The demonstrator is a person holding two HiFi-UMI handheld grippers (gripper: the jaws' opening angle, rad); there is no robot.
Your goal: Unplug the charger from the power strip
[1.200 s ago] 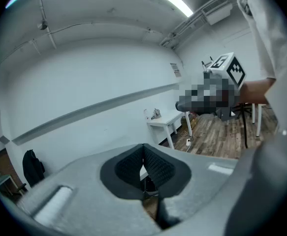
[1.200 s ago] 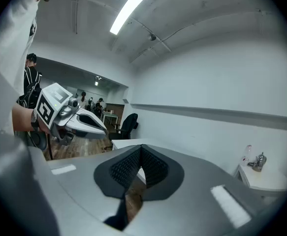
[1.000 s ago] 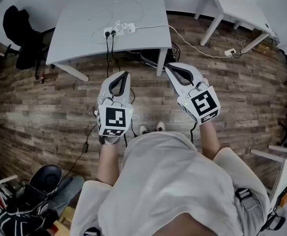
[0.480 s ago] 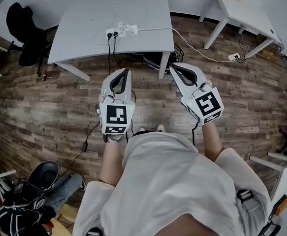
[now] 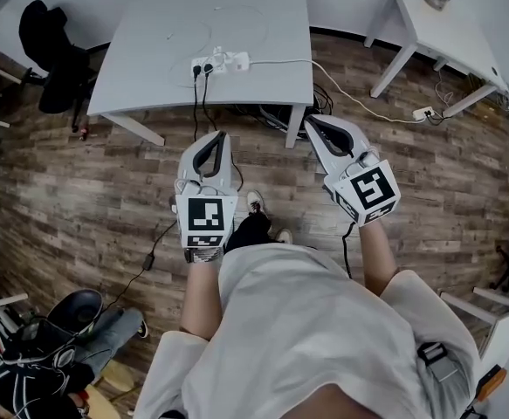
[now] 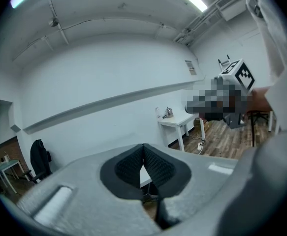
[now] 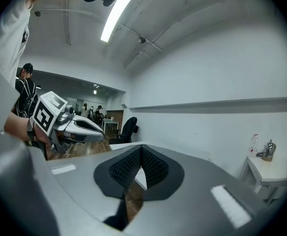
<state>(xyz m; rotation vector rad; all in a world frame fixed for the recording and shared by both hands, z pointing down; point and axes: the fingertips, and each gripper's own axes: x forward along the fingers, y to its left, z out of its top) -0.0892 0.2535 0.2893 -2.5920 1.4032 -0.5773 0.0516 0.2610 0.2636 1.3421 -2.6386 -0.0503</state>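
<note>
Left hand-held gripper [image 5: 220, 136]: my jaws are pressed together with nothing between them, over the wooden floor [image 5: 79, 190].
Right hand-held gripper [image 5: 312, 123]: my jaws are pressed together too, empty.
Power strip [image 5: 221, 62]: on the worktop [image 5: 149, 42], well apart from both.
Charger: plugged into the strip; I cannot tell which plug.

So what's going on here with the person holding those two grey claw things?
A person stands on the wood floor facing a grey table, with a two-jaw gripper in each hand. The left gripper and right gripper are both shut and empty, held out short of the table. A white power strip lies on it with black cords plugged in. Neither gripper touches it, so nothing is unplugged yet.
</note>
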